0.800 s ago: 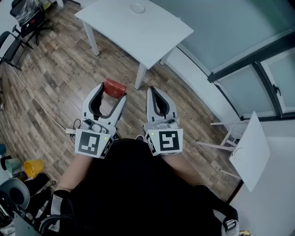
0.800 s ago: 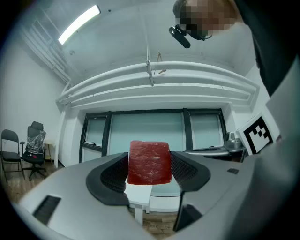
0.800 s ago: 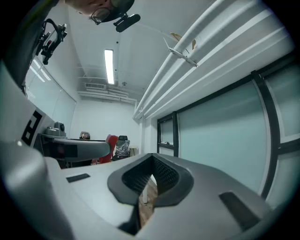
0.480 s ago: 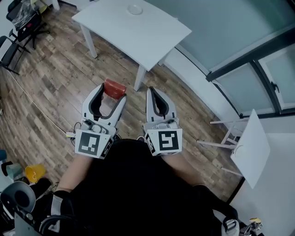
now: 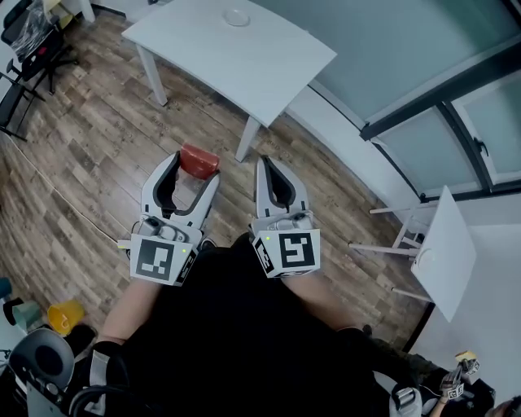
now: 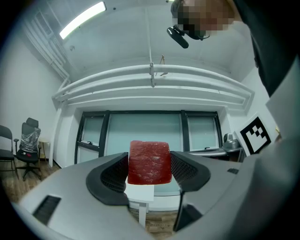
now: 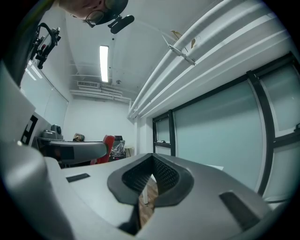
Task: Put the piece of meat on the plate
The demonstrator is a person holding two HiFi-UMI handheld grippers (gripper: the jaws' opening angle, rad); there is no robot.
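The left tool (image 5: 194,168), jaws spread wide and pressed on both flanks of the piece of meat (image 6: 149,161), carries the red slab level above the wooden floor (image 5: 89,155). The plate (image 5: 237,16) sits well apart at about 12 o'clock, on the far side of the white surface (image 5: 252,61). The right tool (image 5: 272,163), just beside the left one at 3 o'clock, is closed on nothing; the plate looks bare, though it is too small here to be sure.

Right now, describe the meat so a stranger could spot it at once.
Start at the white table; just short of it, over the wood floor, is the left gripper. Clamped between its jaws is the meat: a red slab, the only red thing there.
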